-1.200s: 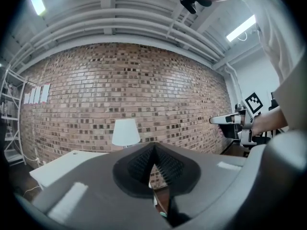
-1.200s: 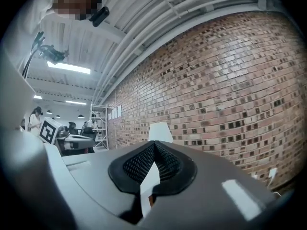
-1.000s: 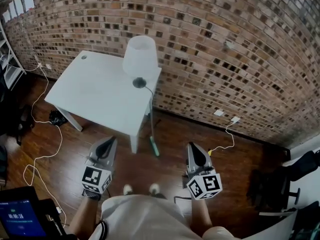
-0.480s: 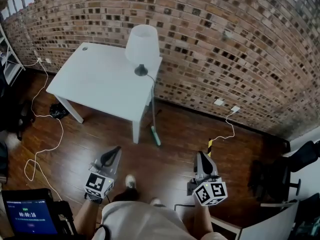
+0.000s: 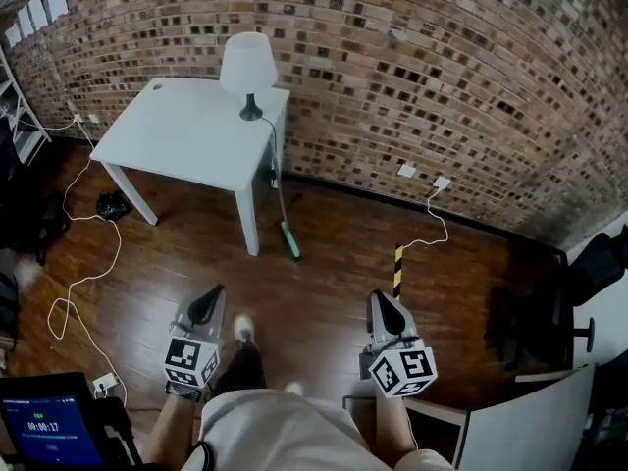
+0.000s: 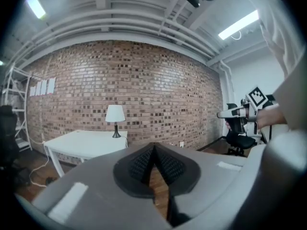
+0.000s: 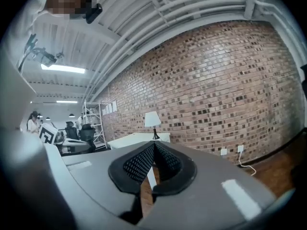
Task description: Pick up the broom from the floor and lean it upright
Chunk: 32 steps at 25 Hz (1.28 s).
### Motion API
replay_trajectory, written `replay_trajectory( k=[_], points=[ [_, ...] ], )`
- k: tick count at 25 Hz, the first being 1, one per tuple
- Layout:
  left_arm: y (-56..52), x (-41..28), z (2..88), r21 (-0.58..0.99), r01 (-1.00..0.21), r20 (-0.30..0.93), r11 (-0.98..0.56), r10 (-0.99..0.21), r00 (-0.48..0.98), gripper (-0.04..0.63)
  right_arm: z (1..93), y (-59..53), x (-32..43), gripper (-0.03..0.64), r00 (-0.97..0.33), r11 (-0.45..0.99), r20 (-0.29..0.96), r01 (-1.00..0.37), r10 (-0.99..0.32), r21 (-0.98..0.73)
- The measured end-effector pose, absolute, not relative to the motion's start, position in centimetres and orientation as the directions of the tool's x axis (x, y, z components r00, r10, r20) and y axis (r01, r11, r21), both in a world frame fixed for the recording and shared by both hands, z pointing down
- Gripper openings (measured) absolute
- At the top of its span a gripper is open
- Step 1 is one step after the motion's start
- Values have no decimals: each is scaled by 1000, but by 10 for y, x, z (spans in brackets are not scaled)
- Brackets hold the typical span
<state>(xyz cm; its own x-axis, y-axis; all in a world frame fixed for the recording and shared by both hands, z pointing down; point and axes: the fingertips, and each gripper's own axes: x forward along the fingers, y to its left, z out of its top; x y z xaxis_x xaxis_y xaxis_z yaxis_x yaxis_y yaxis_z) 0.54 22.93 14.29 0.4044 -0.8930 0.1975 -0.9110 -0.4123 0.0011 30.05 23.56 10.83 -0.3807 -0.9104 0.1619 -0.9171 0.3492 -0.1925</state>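
The broom (image 5: 281, 199) stands tilted, its thin handle against the right front corner of the white table (image 5: 177, 140), its green head (image 5: 290, 240) on the wooden floor. My left gripper (image 5: 209, 299) is shut and empty, well short of the broom and to its left. My right gripper (image 5: 380, 305) is also shut and empty, out to the broom's right. In the left gripper view the pads (image 6: 144, 163) meet at the tip; in the right gripper view the pads (image 7: 139, 164) meet likewise. Neither gripper view shows the broom.
A lamp (image 5: 245, 62) stands on the table by the brick wall (image 5: 442, 77). A white cable (image 5: 83, 283) loops over the floor at left. A yellow-black striped post (image 5: 398, 269) stands ahead of the right gripper. An office chair (image 5: 579, 302) is at right, a tablet (image 5: 44, 428) at bottom left.
Both grippers and the head camera have drawn back from the table; the table, lamp and broom now look smaller and farther off. Both grippers stay shut. The broom has not moved.
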Motion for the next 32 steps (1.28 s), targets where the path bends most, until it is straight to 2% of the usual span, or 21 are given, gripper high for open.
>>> replay_trajectory(
  k=[7,12,20,32],
  points=[
    [309,18,118,141,-923,165,-358,-911,379,-2,104,311,328,12,-404,368,157,-904,-901,-218],
    [328,15,100,84,-943,116,-322,-937,330,-2,92,331,320,12,-418,389,122,-899,-900,-202],
    [341,12,88,7,-928,57,-373,-926,373,-2,76,337,278,12,-440,428,83,-894,-894,-131],
    [343,10,91,-49,-904,88,-425,-903,420,-2,72,341,240,11,-438,438,119,-899,-891,-29]
  ],
)
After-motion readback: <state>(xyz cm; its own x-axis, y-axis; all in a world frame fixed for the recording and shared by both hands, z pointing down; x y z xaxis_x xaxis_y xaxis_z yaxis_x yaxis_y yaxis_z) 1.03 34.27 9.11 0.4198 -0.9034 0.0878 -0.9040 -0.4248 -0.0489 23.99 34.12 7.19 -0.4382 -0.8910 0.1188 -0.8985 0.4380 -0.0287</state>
